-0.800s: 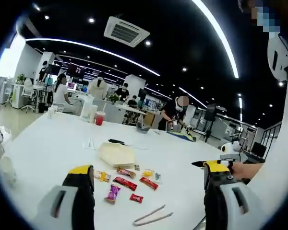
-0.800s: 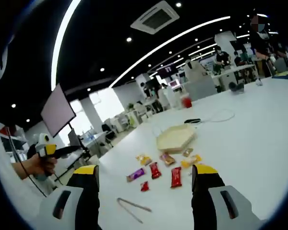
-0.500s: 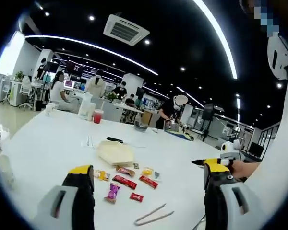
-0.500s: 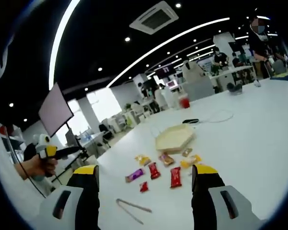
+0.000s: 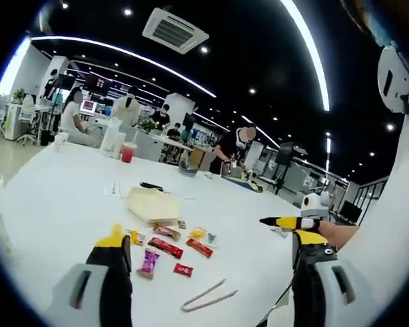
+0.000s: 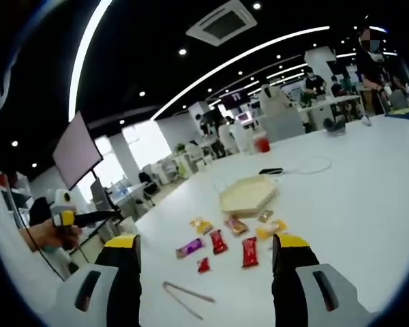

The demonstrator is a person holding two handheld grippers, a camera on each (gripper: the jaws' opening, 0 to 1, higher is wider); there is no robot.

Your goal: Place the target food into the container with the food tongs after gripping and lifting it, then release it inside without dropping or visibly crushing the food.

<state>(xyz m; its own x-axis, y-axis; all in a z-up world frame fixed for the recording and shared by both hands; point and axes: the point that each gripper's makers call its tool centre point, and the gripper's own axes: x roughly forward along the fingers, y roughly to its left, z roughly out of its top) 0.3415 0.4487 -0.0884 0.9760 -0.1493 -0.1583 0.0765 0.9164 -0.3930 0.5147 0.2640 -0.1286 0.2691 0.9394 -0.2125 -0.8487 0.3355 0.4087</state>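
Wide white table in an open office, with people at desks far behind. Near the table's middle, a pale hexagonal shallow tray; beyond it a black cable and, farther off, a red cup. Just in front of the tray, scattered wrapped snacks: a long red bar, a second red bar, a small red packet, a purple packet, yellow-wrapped sweets. Nearest the cameras, metal food tongs flat on the table, apart from the snacks and untouched. Nothing between grippers and tongs.

Left gripper held above the table edge, yellow-tipped jaws spread wide, holding nothing. Right gripper likewise raised, jaws wide apart and empty, snacks framed between them. Each gripper seen in the other's view, gripped by a hand at the side.
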